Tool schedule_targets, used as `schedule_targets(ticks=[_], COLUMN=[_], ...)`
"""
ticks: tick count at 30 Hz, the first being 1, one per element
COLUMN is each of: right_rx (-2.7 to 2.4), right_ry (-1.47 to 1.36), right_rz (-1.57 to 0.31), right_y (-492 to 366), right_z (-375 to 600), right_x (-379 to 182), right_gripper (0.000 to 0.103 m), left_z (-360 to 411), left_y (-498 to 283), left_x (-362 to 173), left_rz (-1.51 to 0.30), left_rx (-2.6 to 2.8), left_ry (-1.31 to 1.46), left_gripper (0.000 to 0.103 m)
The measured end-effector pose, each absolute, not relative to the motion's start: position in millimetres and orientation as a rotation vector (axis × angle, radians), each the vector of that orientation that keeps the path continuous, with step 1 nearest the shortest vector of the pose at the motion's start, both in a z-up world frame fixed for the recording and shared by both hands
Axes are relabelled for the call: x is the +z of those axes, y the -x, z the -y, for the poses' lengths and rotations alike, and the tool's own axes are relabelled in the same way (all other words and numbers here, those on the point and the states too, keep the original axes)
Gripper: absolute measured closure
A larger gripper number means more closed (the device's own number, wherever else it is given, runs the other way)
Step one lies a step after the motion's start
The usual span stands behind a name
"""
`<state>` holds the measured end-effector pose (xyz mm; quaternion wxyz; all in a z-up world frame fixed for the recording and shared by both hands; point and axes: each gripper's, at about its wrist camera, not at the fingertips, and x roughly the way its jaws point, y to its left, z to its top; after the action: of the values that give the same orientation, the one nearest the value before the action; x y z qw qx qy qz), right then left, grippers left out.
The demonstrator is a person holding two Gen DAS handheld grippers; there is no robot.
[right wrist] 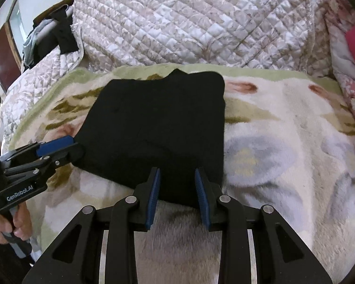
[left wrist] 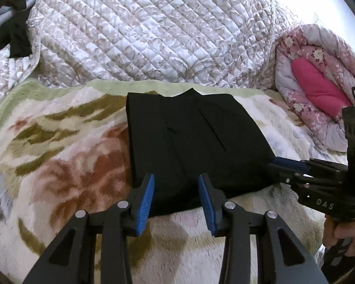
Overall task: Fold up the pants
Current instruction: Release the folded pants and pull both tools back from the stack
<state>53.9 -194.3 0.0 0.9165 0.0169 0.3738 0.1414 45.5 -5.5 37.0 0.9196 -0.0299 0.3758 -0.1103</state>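
On top of the fuzzy floral blanket, with a quilted bedspread bunched up behind it, the black pants sit folded into a squarish bundle. Off to the right there's a pink flowery comforter. Left gripper is spread wide at the near edge of the pants, gripping nothing. Right gripper is spread too, same near edge, also holding nothing.

The folded pants are matt black cloth. They lie on a fluffy, long-piled floral blanket. Behind, a quilted bedspread has a satin sheen. The gripper fingers' pads look like blue ribbed rubber on matt black plastic.
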Motion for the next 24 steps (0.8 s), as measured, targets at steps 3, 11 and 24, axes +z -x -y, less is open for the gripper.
schedule_targets(ticks=[3, 11, 24], right_rx=[0.29, 0.286, 0.273], right_ry=[-0.054, -0.037, 0.007], right_rz=[-0.749, -0.739, -0.841], right_y=[-42.7, -28.0, -37.1], right_z=[197.0, 188.9, 178.9], right_x=[7.0, 6.9, -18.5], right_gripper=[0.072, 0.072, 0.062], left_z=[4.3, 6.8, 7.0], left_y=[-36.1, -20.2, -23.1], left_x=[39.5, 39.6, 18.1], left_rz=[-0.793, -0.806, -0.873], left_rx=[-0.204, -0.172, -0.135], left_ry=[0.078, 0.068, 0.043], left_gripper=[0.062, 0.062, 0.062])
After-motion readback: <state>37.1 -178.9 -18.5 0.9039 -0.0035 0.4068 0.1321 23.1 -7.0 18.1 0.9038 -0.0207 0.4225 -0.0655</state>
